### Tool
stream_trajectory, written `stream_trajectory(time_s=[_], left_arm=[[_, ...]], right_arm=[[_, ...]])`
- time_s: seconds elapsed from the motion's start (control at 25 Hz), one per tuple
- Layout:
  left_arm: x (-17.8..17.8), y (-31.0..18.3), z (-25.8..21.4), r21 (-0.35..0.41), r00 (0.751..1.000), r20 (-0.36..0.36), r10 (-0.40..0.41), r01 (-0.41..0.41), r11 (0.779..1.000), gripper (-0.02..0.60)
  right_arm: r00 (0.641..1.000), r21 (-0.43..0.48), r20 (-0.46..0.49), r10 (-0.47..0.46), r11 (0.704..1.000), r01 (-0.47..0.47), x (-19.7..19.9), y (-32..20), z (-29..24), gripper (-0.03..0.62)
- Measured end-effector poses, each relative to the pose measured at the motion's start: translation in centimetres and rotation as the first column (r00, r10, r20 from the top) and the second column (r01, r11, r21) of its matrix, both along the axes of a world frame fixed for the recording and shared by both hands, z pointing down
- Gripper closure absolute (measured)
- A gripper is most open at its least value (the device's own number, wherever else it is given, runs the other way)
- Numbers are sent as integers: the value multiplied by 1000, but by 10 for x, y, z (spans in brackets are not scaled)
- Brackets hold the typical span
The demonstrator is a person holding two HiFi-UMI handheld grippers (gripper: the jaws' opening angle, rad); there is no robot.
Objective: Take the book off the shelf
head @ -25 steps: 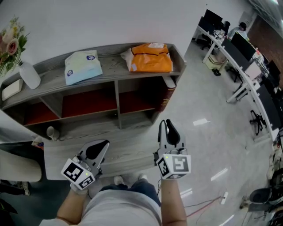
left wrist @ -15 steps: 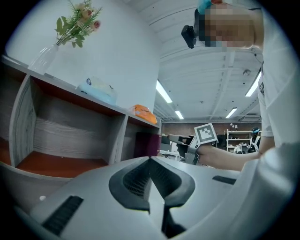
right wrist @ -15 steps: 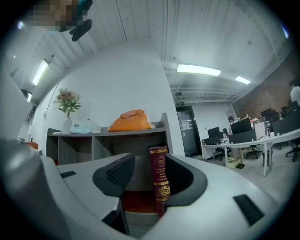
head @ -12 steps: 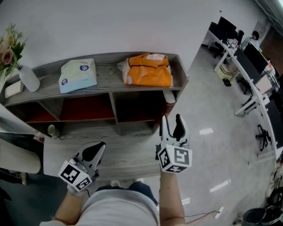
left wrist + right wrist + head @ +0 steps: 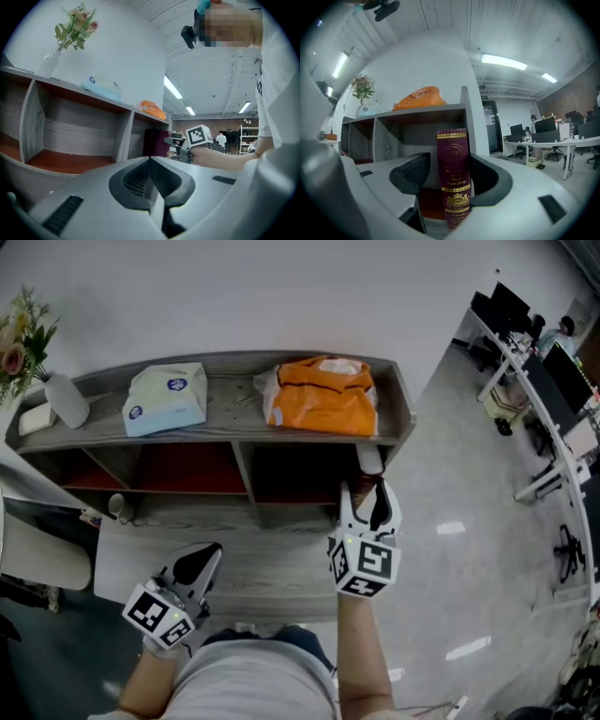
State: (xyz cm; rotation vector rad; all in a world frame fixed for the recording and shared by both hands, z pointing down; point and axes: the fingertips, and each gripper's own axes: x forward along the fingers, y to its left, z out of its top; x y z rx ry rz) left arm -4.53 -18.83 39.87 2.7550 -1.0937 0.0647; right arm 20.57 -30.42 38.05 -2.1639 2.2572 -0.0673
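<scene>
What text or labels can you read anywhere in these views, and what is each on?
"RW": gold crest low on the book spine.
Gold script lines on that spine: too blurred to read.
Blue marks on the tissue pack: too small to read.
Orange bag: no readable print.
Cube: square marker only, no words.

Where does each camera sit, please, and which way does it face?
Head view: on the person's head, steeply down at the grey wooden shelf; left gripper, right gripper and white shirt show.
Left gripper view: rides the left gripper, along its shut jaws towards the shelf; the shirt shows.
Right gripper view: rides the right gripper; its opening jaws flank the upright maroon gold-printed book.
Shared: all show the orange plastic bag.
</scene>
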Motion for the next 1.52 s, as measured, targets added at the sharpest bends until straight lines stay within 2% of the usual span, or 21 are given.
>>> stream_trajectory(time_s=[0.36,0.96,1.32,1.52], left_arm=[[-8,-2,3,-8,999,-6,-47,47,999,566],[-16,-5,5,-15,996,-10,-84,83,996,566],[-19,-6,6,-19,996,-19,-91,91,996,566],[-18,-4,7,-21,996,-22,-87,87,996,566]], right_arm=[[998,-12,-63,17,1000,-18,-7,-10,9,341],[996,-120,-84,37,992,-47,-9,-40,47,342],[992,-129,-103,74,988,-87,-9,-50,53,367],[993,-140,-99,60,987,-74,-9,-49,53,372]])
